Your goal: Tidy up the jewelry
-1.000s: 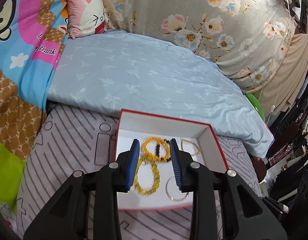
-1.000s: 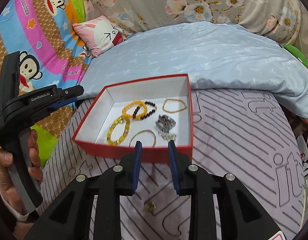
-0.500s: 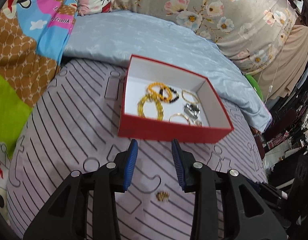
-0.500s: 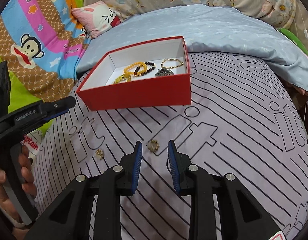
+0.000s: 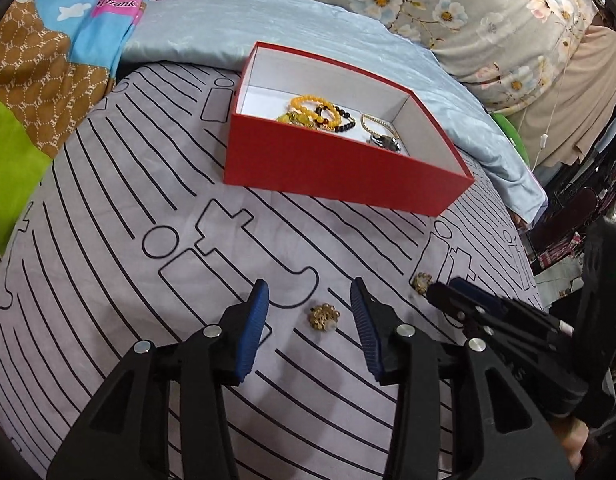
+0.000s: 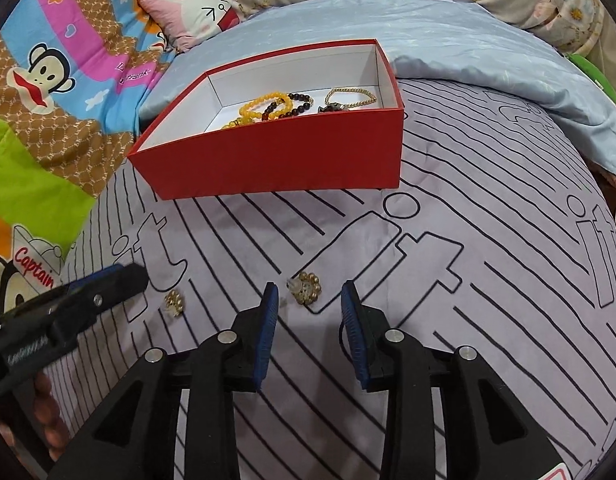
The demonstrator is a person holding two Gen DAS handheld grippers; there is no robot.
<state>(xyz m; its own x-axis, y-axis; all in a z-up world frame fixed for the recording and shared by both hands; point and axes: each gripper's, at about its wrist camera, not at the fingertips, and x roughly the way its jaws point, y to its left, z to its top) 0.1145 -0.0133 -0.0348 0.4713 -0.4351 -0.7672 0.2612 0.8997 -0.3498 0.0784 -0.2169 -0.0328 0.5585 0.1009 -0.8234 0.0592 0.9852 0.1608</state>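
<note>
Two small gold cluster earrings lie on the grey striped bedcover in front of a red box point(image 5: 340, 176). One earring point(image 5: 324, 317) sits between the blue pads of my left gripper point(image 5: 308, 282), untouched, while its jaws are opening. The other earring point(image 6: 306, 290) lies at the tips of my right gripper point(image 6: 309, 285), whose jaws are also opening and clear of it. Each view shows the other pair too: the right gripper point(image 5: 444, 290) beside its earring point(image 5: 422, 283), the left gripper point(image 6: 128, 276) by its earring point(image 6: 174, 302). The box point(image 6: 276, 160) holds yellow, dark and gold bead bracelets.
A pale blue quilt point(image 6: 448, 40) lies behind the box, with a floral cover point(image 5: 428, 0) beyond it. A colourful cartoon blanket point(image 6: 48, 80) and a pink pillow point(image 6: 196, 12) are at the left. The bed edge drops off at the right point(image 5: 556, 208).
Both grippers drew back from the box and sank toward the bedcover. Each now frames an earring, and both sets of jaws stand wider than before.
</note>
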